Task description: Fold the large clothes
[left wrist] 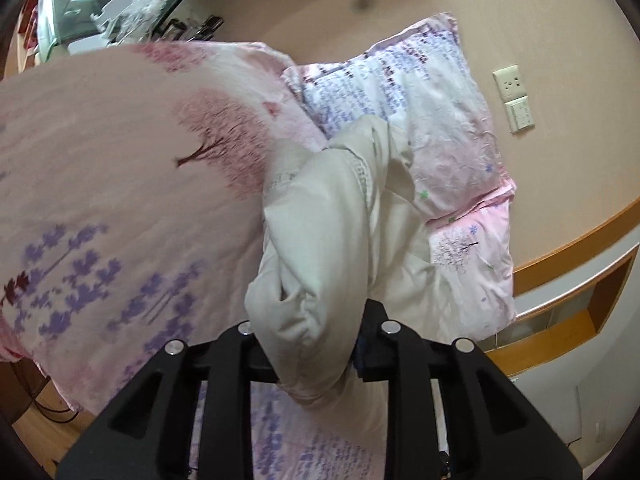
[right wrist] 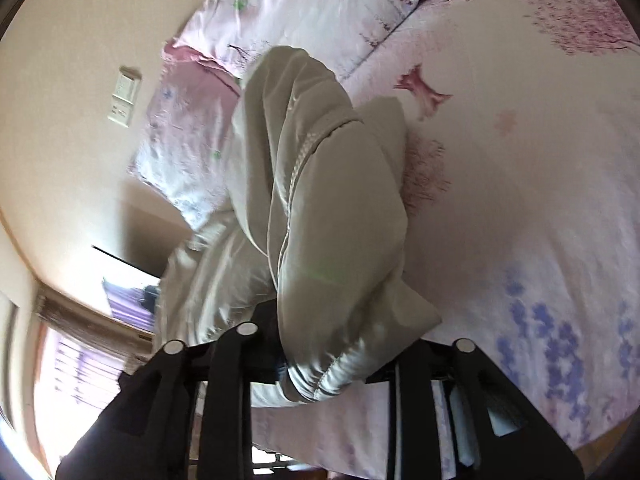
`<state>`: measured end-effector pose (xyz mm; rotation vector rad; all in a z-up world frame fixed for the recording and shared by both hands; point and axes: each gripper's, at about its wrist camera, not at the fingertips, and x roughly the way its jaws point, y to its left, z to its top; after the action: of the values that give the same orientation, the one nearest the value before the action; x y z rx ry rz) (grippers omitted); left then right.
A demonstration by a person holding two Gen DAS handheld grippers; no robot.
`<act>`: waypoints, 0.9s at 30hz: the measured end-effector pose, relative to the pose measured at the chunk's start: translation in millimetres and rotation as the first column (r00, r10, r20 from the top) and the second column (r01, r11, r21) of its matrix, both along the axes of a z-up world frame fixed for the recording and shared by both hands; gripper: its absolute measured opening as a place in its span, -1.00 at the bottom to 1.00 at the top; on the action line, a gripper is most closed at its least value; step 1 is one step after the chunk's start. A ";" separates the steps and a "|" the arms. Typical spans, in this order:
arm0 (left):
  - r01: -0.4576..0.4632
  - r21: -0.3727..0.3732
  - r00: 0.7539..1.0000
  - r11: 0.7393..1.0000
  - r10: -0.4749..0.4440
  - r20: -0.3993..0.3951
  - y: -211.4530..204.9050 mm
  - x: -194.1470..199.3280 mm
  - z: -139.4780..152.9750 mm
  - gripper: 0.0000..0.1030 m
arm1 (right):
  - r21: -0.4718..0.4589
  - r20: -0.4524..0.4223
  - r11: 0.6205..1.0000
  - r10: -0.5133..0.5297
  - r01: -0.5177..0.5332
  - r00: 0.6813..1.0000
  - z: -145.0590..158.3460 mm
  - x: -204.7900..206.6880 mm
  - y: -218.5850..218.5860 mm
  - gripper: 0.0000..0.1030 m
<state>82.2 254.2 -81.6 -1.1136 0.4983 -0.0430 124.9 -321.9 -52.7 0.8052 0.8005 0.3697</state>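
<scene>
A cream-white padded garment (left wrist: 332, 216) hangs bunched over the bed. My left gripper (left wrist: 316, 344) is shut on a thick fold of it, and the cloth hides the fingertips. The same garment (right wrist: 320, 184) fills the middle of the right wrist view. My right gripper (right wrist: 320, 356) is shut on a seamed edge of it, with its fingertips also hidden by the cloth. The garment is lifted, and its far part trails down onto the bed.
The bed has a pink duvet with tree and lavender print (left wrist: 120, 184) and a pillow (left wrist: 424, 120) against the beige wall. A wall socket and switch (left wrist: 514, 96) are at the right. A wooden bedside shelf (left wrist: 580, 288) sits beyond the pillow. A window (right wrist: 80, 360) shows at the lower left.
</scene>
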 end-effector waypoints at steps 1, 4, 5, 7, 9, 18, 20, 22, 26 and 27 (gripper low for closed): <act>-0.004 0.012 1.000 1.000 0.004 -0.012 -1.2 0.1 -2.7 -0.40 | -0.016 -0.007 1.000 -0.009 0.009 1.000 0.7 -3.0 -2.3 -0.31; -0.009 0.030 0.999 1.000 0.010 -0.031 -1.9 -1.0 -5.4 -0.19 | -0.099 0.008 0.993 -0.065 0.065 0.998 14.0 -13.7 -6.7 -0.06; -0.007 0.037 0.999 0.999 0.008 -0.031 -2.1 -1.9 -4.9 -0.12 | -0.143 0.031 0.985 -0.098 0.101 0.995 20.9 -19.5 -7.2 -0.01; 0.000 0.053 1.000 0.999 0.001 -0.026 -3.4 -2.9 -2.8 0.11 | -0.271 0.123 0.938 -0.188 0.216 0.974 42.2 -31.5 -2.9 0.03; 0.013 0.088 0.999 0.996 -0.010 -0.038 -6.5 -1.9 -0.8 0.17 | -0.378 0.222 0.877 -0.225 0.297 0.949 64.4 -36.8 8.8 0.03; 0.046 0.187 0.996 0.981 -0.030 -0.085 -14.9 3.7 2.2 0.27 | -0.658 0.189 0.744 0.310 -0.114 0.932 105.1 18.1 168.9 0.03; 0.057 0.207 0.995 0.977 -0.039 -0.090 -17.3 5.4 3.9 0.31 | -0.697 0.136 0.701 0.337 -0.151 0.932 104.1 35.6 195.8 0.03; 0.067 0.226 0.994 0.972 -0.046 -0.097 -18.4 6.6 4.6 0.33 | -0.691 0.092 0.696 0.353 -0.195 0.931 102.9 57.9 215.0 -0.04; 0.085 0.269 0.993 0.959 -0.058 -0.107 -21.5 8.3 6.3 0.35 | -0.662 0.016 0.693 0.393 -0.284 0.919 88.3 72.3 237.7 -0.52; 0.087 0.277 0.992 0.957 -0.059 -0.110 -22.1 8.6 6.3 0.35 | -0.659 -0.005 0.690 0.394 -0.300 0.919 83.7 74.8 243.2 -0.52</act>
<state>90.8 232.1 -75.3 -0.8205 0.6154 0.0195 199.7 -78.6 31.0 -0.0446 0.8763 0.4413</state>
